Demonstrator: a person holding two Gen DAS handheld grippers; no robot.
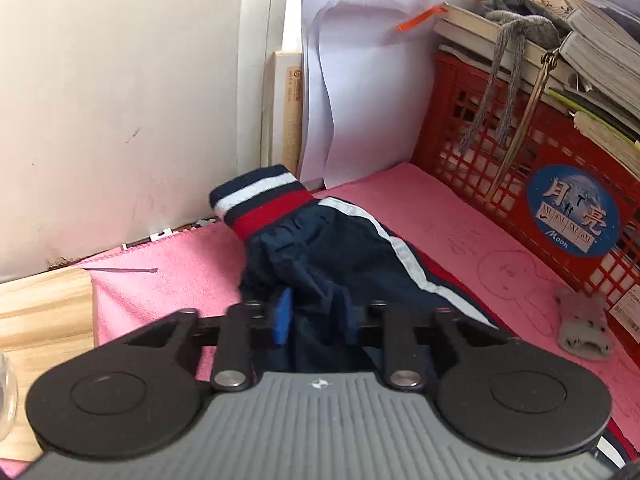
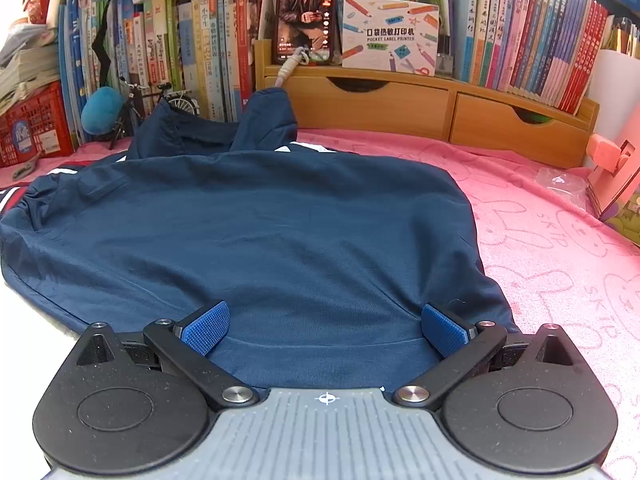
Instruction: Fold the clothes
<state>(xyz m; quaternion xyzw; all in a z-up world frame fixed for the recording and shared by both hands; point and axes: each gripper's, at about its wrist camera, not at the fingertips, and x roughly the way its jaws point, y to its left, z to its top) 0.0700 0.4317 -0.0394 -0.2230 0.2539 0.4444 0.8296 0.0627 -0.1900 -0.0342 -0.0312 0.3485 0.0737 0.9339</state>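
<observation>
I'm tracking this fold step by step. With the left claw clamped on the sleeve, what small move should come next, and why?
Probably carry the sleeve inward over the jacket body. The left claw is shut on its fabric, while the right claw hangs open over the flat navy back, gripping nothing.

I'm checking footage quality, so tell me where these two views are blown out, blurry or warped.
Left wrist view: the white paper is washed out by daylight, and the glass at the edge is blurred. Right wrist view: the books bow with fisheye distortion, the right edge glares white, the jacket is sharp.
</observation>
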